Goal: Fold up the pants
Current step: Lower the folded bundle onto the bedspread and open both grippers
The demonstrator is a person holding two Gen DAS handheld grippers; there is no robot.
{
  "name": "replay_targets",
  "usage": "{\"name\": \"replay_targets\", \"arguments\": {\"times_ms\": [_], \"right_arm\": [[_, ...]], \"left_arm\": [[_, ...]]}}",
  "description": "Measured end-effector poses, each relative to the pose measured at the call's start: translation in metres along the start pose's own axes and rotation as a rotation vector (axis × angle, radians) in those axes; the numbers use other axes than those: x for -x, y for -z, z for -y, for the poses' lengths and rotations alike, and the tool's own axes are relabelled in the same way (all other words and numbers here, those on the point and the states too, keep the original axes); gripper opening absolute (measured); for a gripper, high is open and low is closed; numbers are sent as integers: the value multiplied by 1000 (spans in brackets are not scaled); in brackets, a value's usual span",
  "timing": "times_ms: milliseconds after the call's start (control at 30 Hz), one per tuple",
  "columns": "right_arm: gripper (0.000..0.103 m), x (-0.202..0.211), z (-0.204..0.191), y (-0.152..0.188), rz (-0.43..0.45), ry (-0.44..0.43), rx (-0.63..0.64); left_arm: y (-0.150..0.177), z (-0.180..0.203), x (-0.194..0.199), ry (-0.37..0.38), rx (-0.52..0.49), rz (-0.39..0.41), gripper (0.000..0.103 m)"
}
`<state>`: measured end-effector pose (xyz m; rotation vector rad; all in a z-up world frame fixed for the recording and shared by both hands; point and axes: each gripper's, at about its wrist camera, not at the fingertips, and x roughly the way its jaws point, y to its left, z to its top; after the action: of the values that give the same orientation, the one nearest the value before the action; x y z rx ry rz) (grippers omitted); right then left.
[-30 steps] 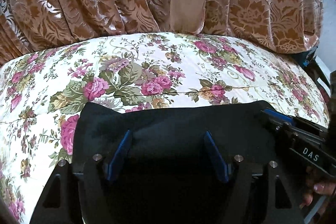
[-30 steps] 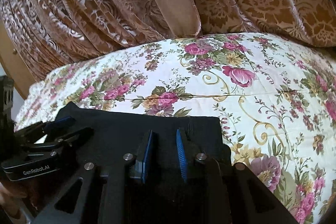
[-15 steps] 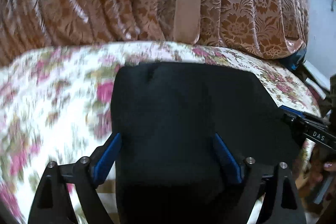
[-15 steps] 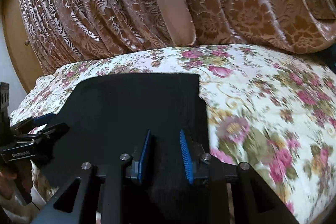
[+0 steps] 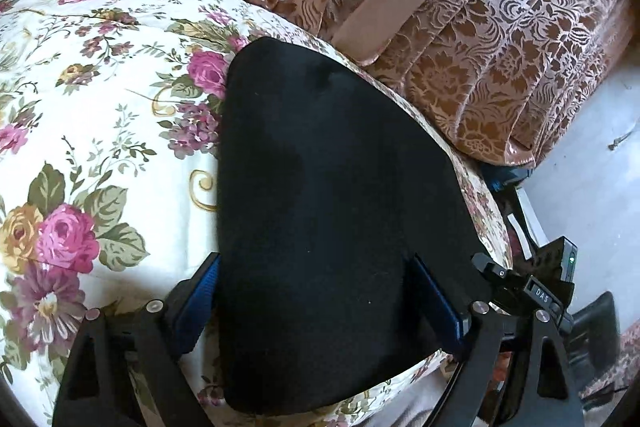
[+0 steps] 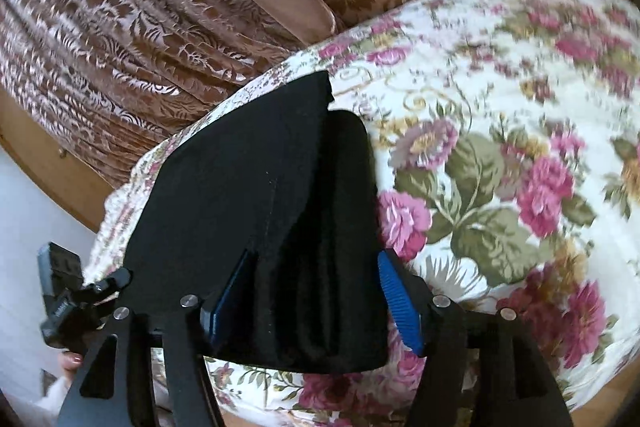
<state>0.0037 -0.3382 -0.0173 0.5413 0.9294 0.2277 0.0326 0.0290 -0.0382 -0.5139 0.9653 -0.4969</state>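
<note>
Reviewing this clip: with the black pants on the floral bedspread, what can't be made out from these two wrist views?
- Left wrist view: the black pants show as one dark mass; folds and seams are unreadable, and whether the left gripper touches them.
- Right wrist view: the bedspread is motion-blurred at right.
- Right wrist view: the pants' near edge is hidden behind the right gripper.
- Both views: the person's hands are cut off by the frame edges.
</note>
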Motion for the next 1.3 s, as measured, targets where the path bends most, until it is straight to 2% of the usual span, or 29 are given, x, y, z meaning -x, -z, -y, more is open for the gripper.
{"name": "replay_targets", "arguments": {"times_ms": [133,233,333,433,500,567,667,767,867,1100,1300], "right_arm": [[72,-9,14,1,-71,-93,-90],[74,-11,19,2,-81,-142,-117],[74,-18,8,2,-81,-124,-61],[74,-26,-3,2,-72,-90,-8],[74,-28,-4,1,-64,-89,1],[67,-28,-7,0,-49,-87,18],[58,-21,-16,2,-10,-73,70],[53,-15,-25,-1,22,-54,117],[52,-7,-33,-7,64,-58,142],[51,-13,-56,-30,141,-67,227],[51,-50,-68,-76,180,-89,246]], "left_arm": [[-6,-9,-1,58,39,-27,91],[-7,-13,-7,85,58,-60,90],[-4,2,-18,38,-43,-70,91],[0,4,-18,33,-70,-58,89],[0,2,-15,42,-55,-55,79],[2,5,-9,38,-65,-45,70],[1,19,-3,-9,-115,-17,60],[-3,29,9,-35,-170,37,46],[-11,36,18,-31,-216,81,43],[-40,52,22,-115,-339,174,42],[-94,44,0,-162,-328,240,42]]}}
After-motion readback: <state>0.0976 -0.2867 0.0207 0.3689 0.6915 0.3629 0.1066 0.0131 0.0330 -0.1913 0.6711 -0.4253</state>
